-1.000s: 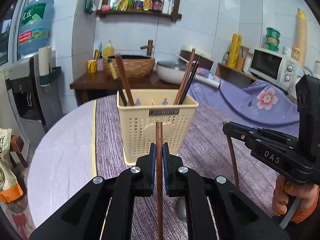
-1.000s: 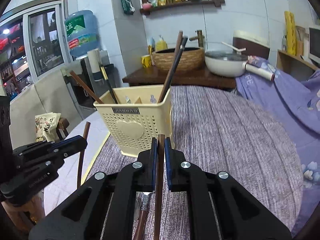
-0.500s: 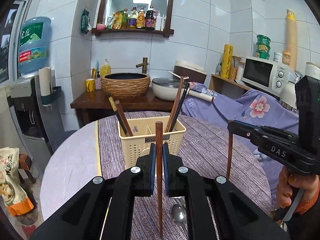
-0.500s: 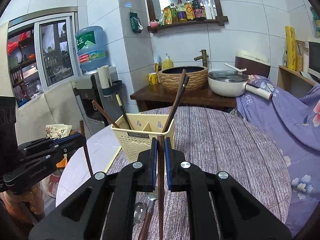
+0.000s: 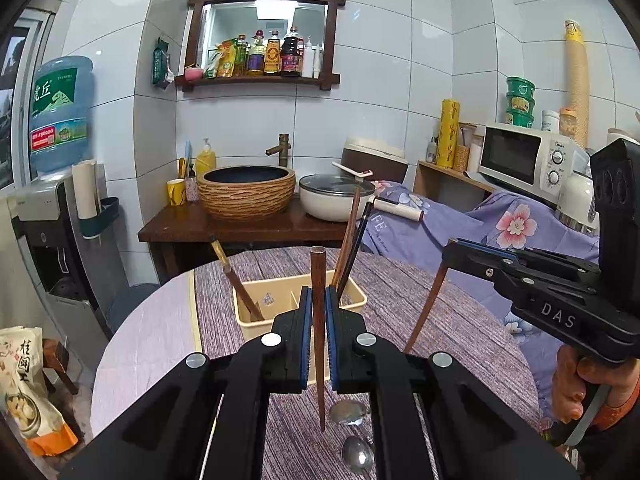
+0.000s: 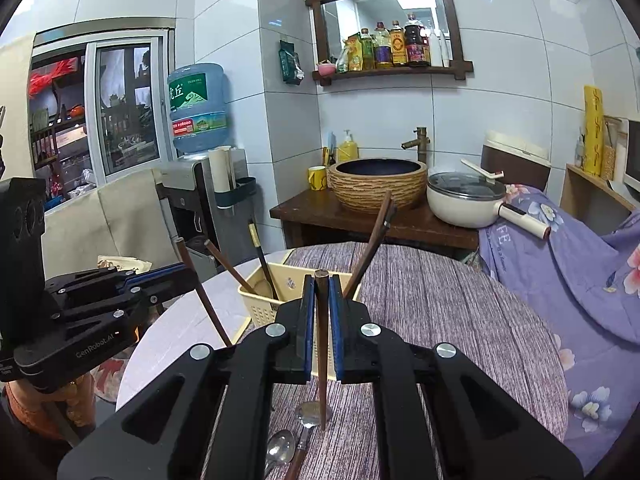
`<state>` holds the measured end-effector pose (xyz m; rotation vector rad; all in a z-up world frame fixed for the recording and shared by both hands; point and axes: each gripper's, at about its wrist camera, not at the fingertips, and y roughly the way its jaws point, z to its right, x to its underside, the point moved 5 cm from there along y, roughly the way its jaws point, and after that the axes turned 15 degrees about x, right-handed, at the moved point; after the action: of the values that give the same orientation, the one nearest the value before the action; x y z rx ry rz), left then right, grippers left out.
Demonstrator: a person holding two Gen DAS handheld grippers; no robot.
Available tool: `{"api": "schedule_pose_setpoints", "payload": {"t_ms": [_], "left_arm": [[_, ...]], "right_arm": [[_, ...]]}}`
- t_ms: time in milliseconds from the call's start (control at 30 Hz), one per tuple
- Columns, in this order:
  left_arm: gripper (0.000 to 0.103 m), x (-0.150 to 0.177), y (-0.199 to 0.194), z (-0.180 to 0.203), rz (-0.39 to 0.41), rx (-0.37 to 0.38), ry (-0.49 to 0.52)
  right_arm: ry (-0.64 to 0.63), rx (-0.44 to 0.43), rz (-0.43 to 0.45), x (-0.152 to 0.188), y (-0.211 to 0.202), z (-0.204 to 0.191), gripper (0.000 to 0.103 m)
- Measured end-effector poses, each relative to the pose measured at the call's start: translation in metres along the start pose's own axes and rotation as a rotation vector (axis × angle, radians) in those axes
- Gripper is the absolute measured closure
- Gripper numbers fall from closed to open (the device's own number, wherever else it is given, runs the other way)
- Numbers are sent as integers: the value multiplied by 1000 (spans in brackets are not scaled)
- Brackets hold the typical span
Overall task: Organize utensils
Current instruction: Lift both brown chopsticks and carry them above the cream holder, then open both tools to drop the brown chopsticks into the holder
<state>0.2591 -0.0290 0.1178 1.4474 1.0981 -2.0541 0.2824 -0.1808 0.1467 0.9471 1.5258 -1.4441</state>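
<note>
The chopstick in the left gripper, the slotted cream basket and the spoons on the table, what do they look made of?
Dark brown chopstick: likely wood, matte reddish-brown with a tapered tip. Cream utensil basket: moulded plastic, judging by its uniform perforated wall. Silver spoons: polished metal, with mirror-like highlights, probably stainless steel.

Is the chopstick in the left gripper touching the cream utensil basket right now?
Apart. The right wrist view shows the left gripper holding its chopstick beside the basket, with bare table between them.

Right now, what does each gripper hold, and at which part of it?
The left gripper holds a wooden chopstick near its thick upper end; the right gripper holds another chopstick likewise.
</note>
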Motion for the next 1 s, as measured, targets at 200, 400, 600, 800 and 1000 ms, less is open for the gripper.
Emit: {"api": "schedule_pose_setpoints", "payload": {"t_ms": [200, 400, 600, 800, 1000], "left_arm": [[96, -35, -4, 0, 30, 9, 22], [96, -93, -19, -11, 114, 13, 1], [96, -137, -18, -29, 176, -26, -29], [96, -119, 15, -53, 140, -79, -77], [96, -69, 51, -67, 57, -91, -113]], "right_arm": [[17, -27, 17, -39, 5, -2, 95], [58, -41, 77, -102, 0, -2, 95], [67, 0, 141, -150, 2, -4, 95], [71, 40, 93, -134, 38, -8, 95], [57, 57, 14, -92, 73, -12, 95]]}}
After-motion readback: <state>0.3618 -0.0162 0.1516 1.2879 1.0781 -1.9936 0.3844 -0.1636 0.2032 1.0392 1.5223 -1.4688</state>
